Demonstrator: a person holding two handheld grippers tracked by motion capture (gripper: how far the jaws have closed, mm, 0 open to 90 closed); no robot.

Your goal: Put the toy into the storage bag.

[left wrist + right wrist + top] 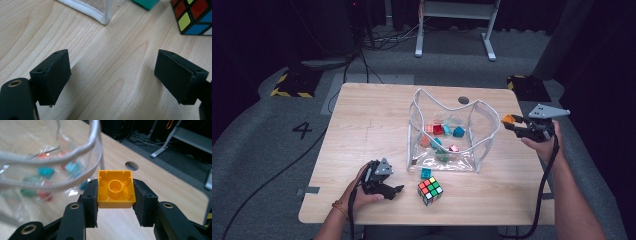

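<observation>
A clear plastic bag [447, 132] with a white rim stands open in the middle of the wooden table [362, 125]; several red, teal and green bricks lie inside it. My right gripper [510, 121] hangs in the air just right of the bag's rim, shut on an orange brick [115, 188] whose hollow underside faces the camera. The bag's rim [75, 155] curves close in front of that brick. My left gripper [394, 191] rests low at the table's front left, open, with bare wood between its jaws. A Rubik's cube [430, 190] and a teal brick [426, 173] sit right of it.
A round cable hole [463, 100] sits in the tabletop behind the bag. Beyond the table are a white desk frame [457, 30], floor cables and yellow-black striped pads [292, 82]. The left half of the table is bare wood.
</observation>
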